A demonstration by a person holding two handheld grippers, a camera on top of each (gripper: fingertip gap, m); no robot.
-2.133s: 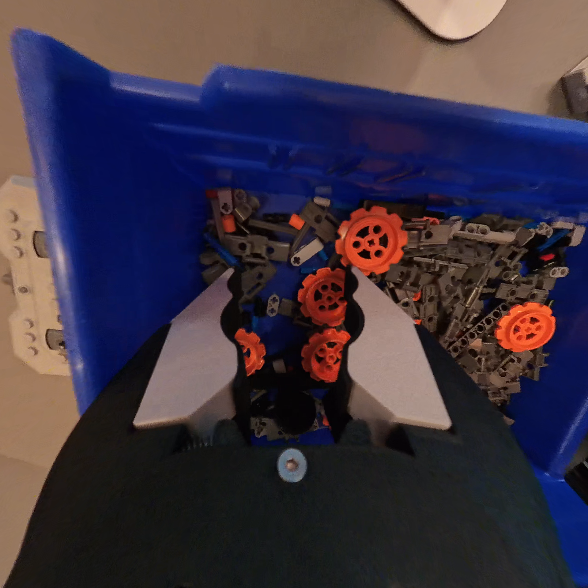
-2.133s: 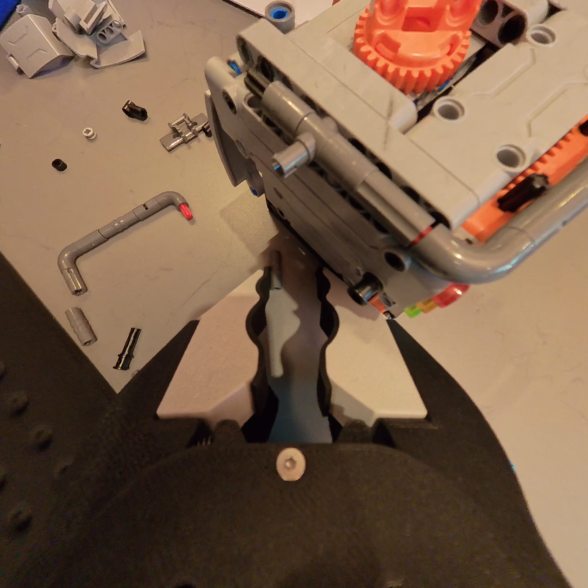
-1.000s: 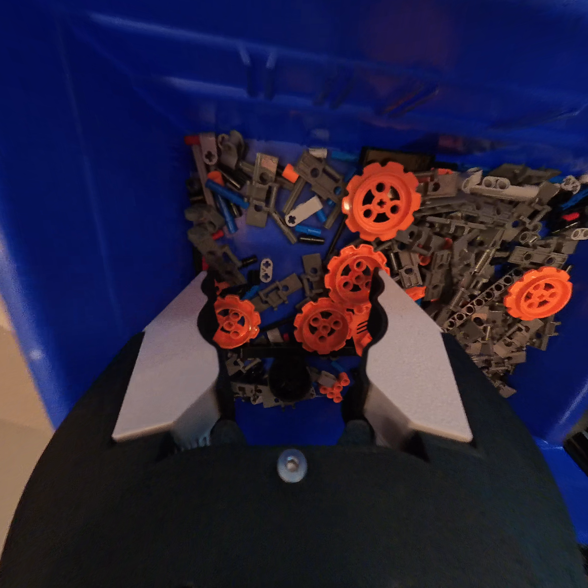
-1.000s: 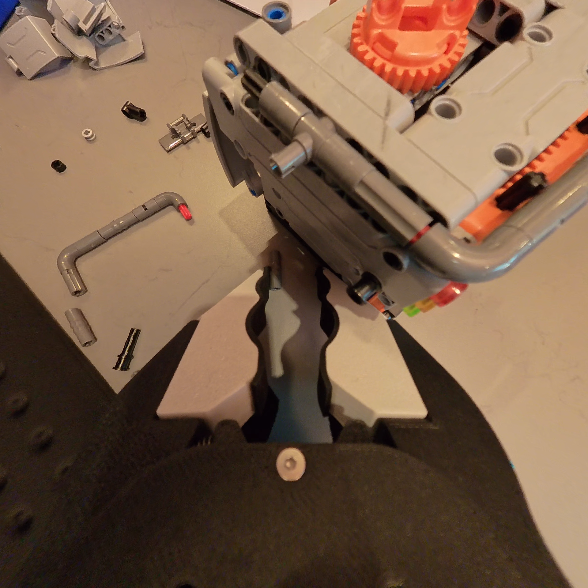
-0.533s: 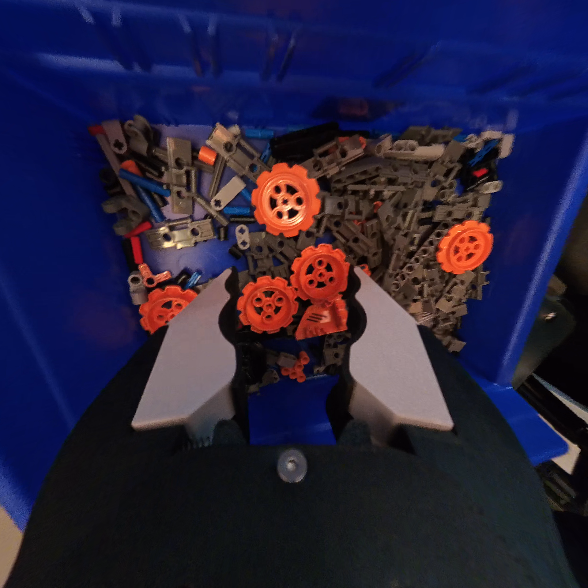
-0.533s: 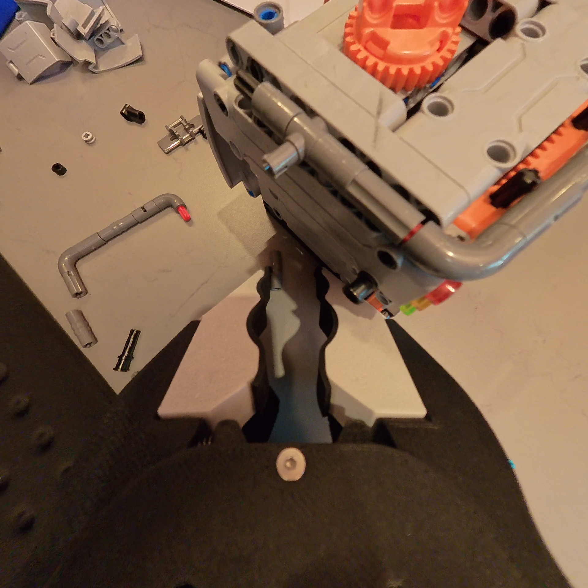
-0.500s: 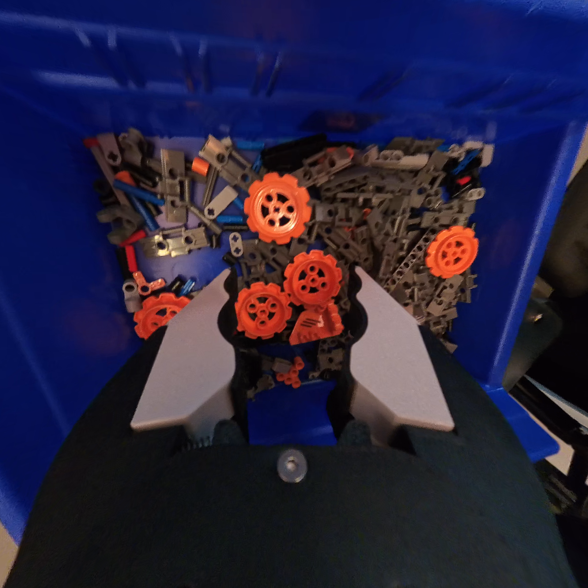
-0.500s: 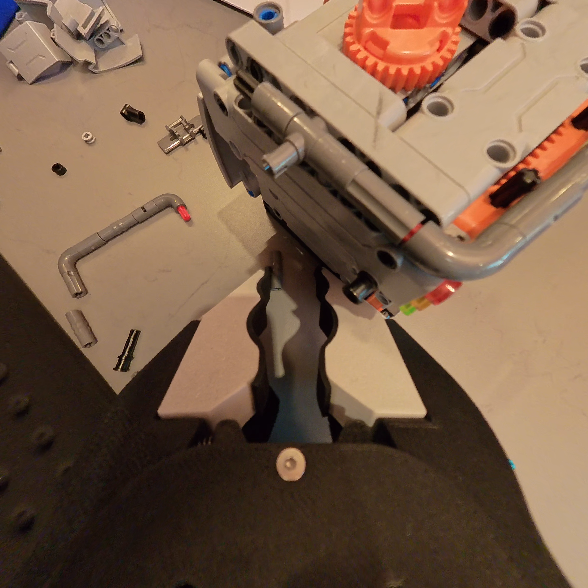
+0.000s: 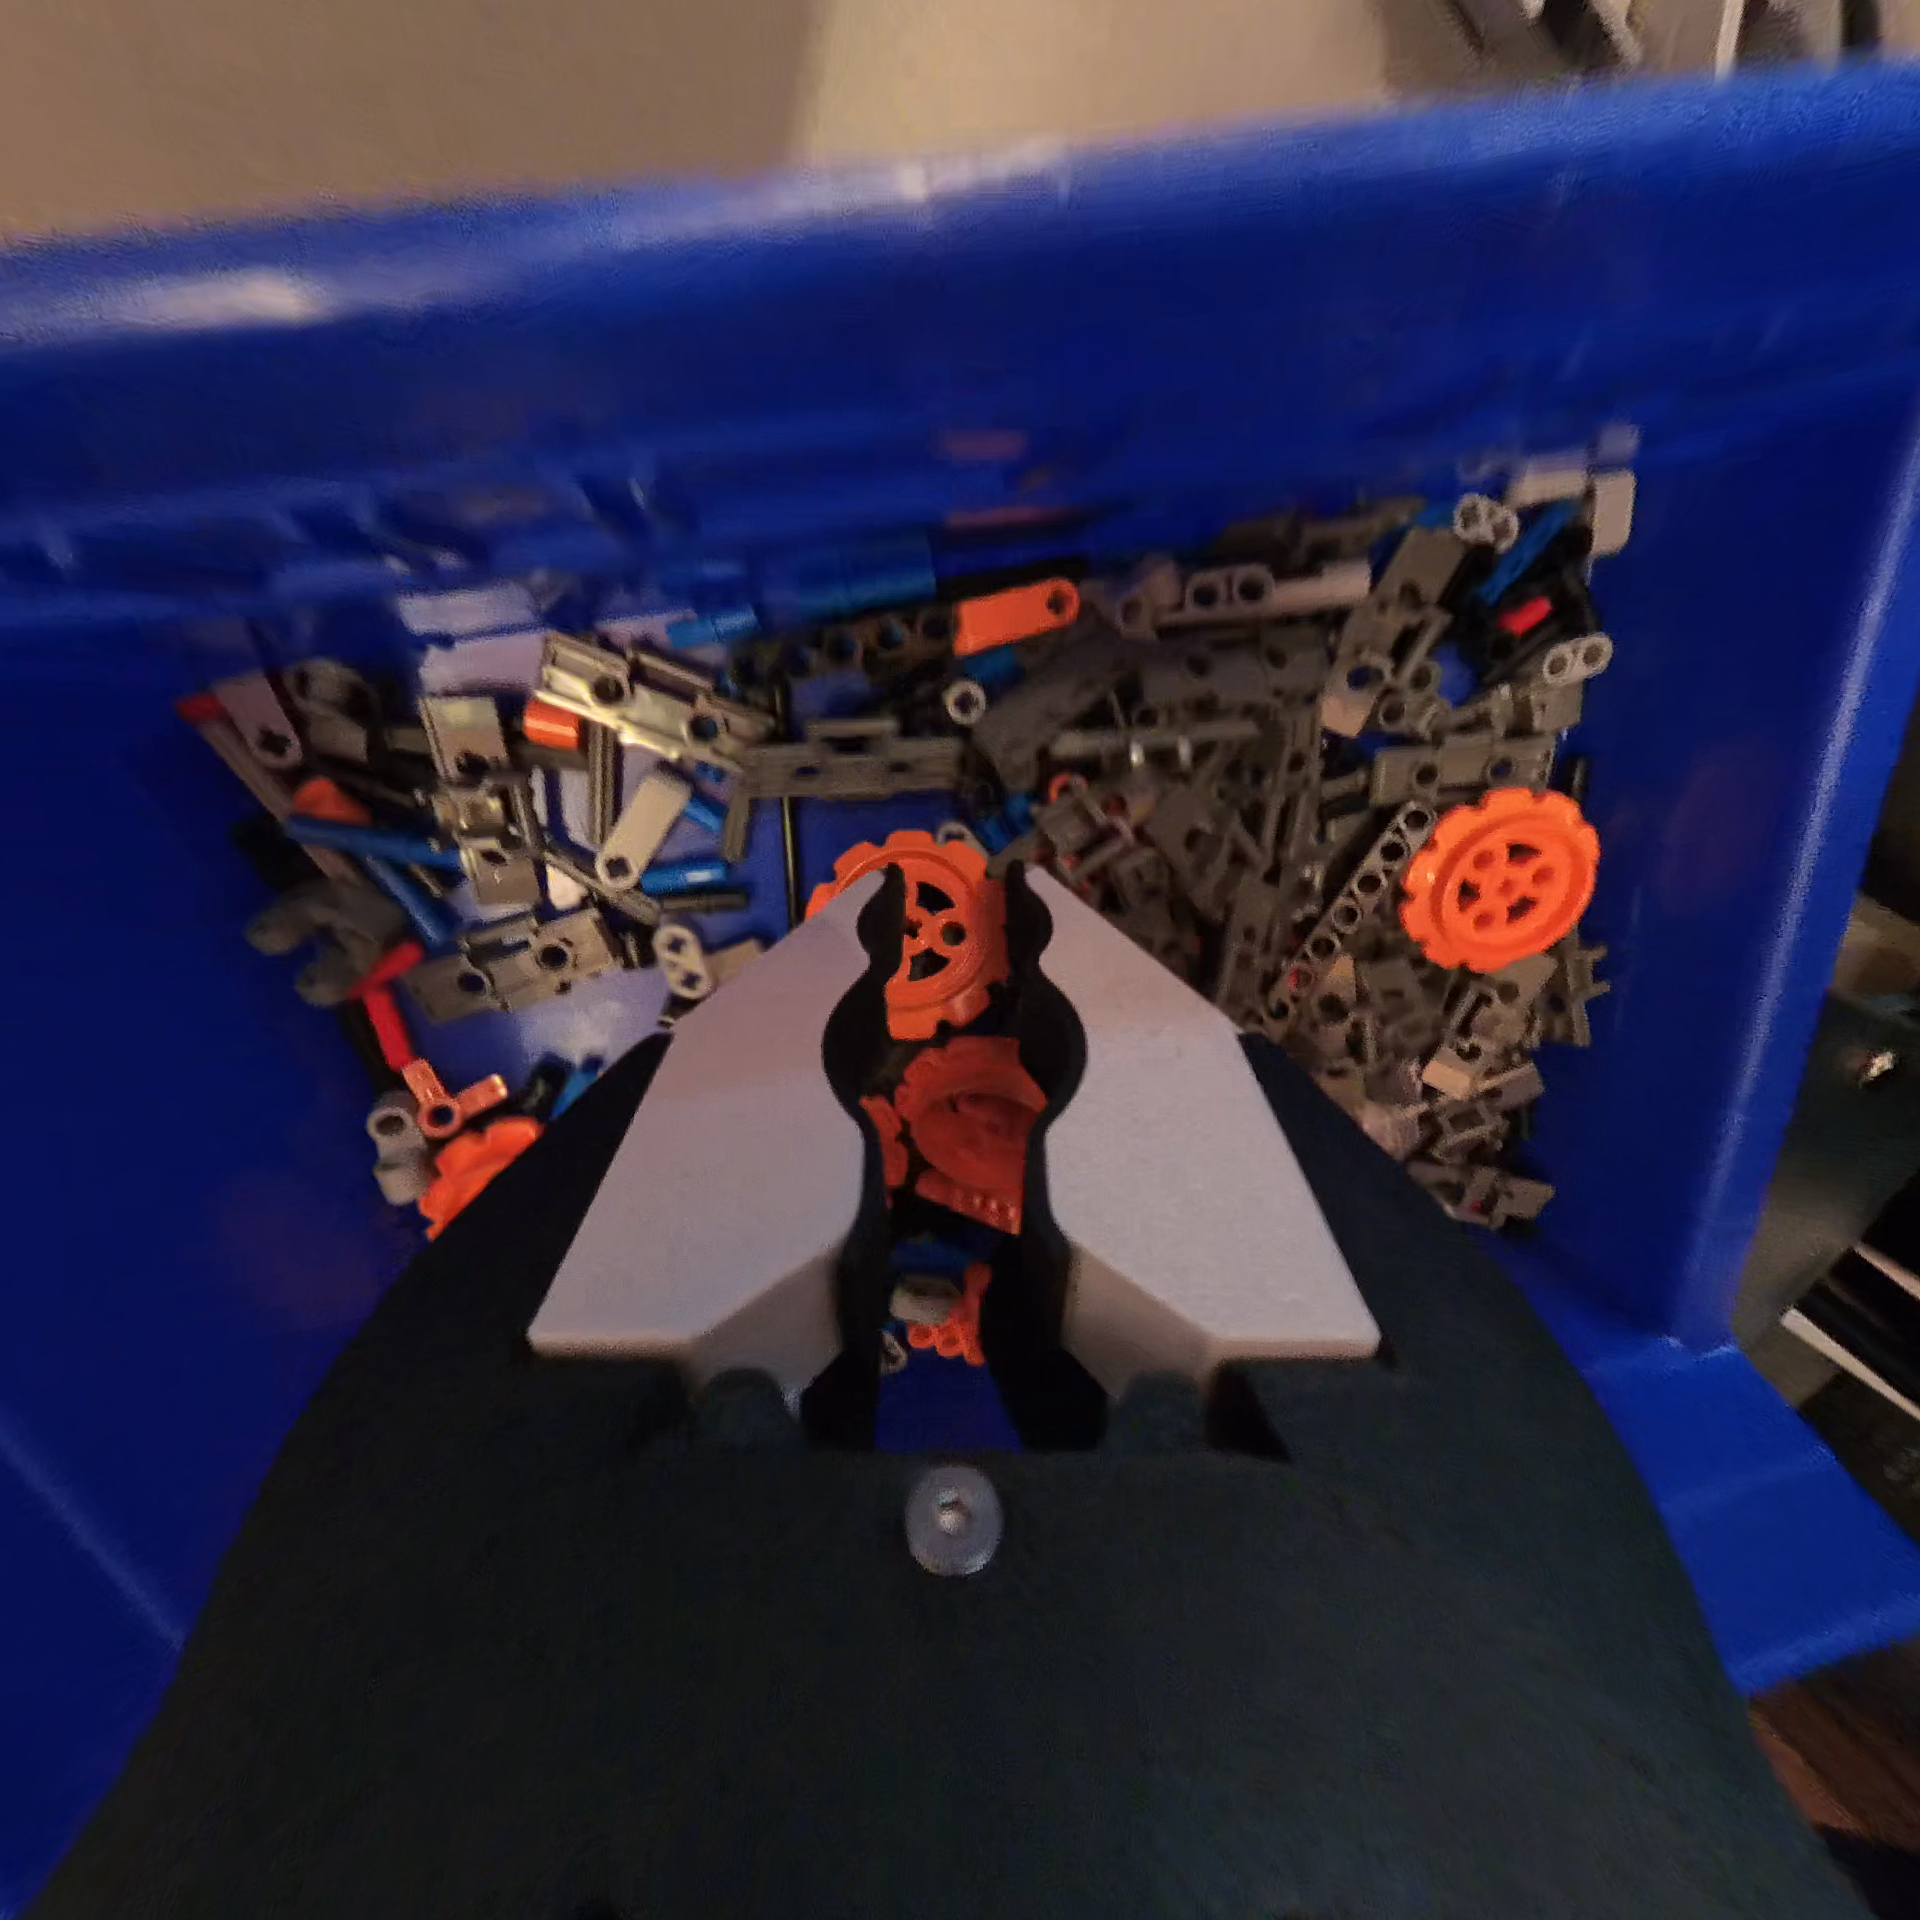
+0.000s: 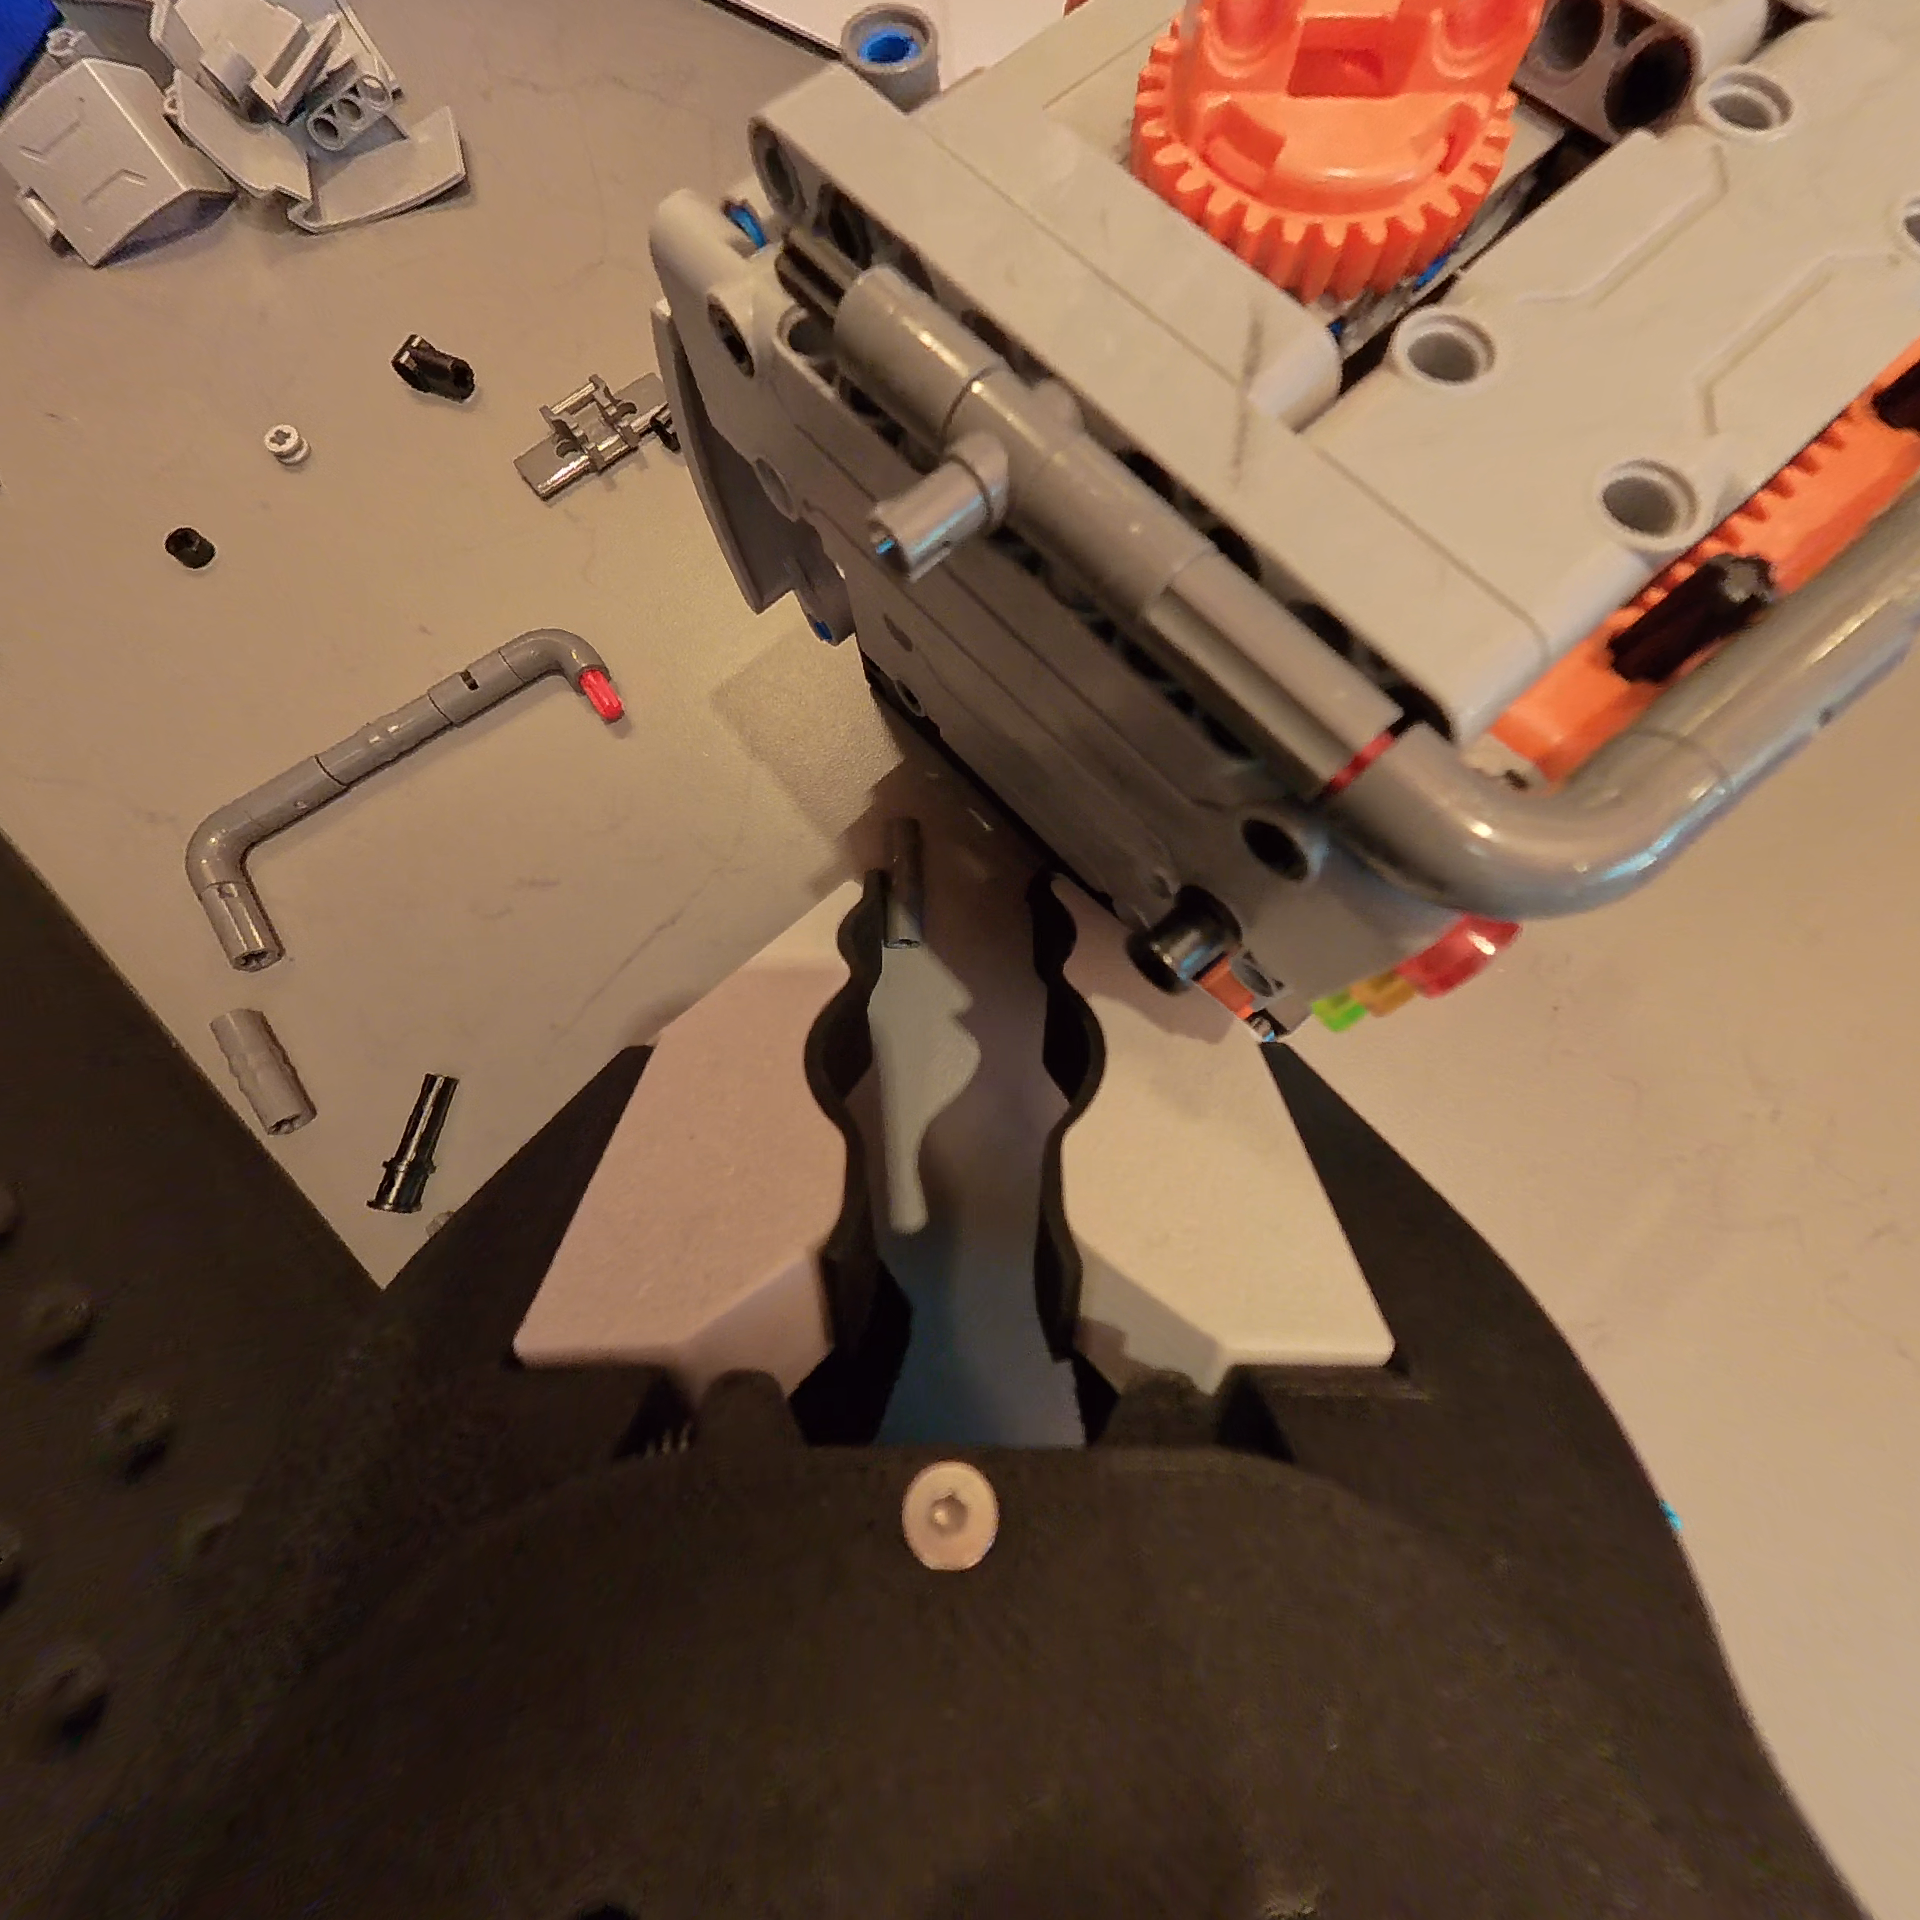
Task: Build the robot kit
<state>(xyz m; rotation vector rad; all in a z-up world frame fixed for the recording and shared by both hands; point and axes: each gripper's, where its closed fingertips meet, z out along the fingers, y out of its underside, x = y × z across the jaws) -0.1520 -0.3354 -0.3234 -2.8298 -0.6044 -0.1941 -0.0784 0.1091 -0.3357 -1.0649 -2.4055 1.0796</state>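
My left gripper [image 9: 948, 883] is inside a blue bin [image 9: 935, 364] of loose building parts. Its jaws stand close together on an orange toothed wheel [image 9: 935, 935], which sits between the tips. More orange wheels [image 9: 971, 1127] lie lower between the fingers. My right gripper [image 10: 951, 899] reaches under a grey block assembly [image 10: 1195, 436] with an orange gear [image 10: 1320, 156] on top. The assembly is tilted and raised off the table. The jaws are narrow, and their grip point is hidden below it. A small dark pin [image 10: 902, 883] stands by the left fingertip.
In the bin lie another orange wheel [image 9: 1496, 878] at the right and a pile of grey beams [image 9: 1247, 831]. On the grey table [image 10: 1558, 1247] lie a bent grey tube [image 10: 384, 743], a grey sleeve [image 10: 260, 1070], a black pin [image 10: 416, 1143] and grey panels [image 10: 208, 125]. Spacing between my two grippers at the tips: around 45 centimetres.
My left gripper's jaws have gone from wide open to closed around an orange wheel, and the bin's far rim has come into view. The right gripper is still; the assembly shifted slightly left.
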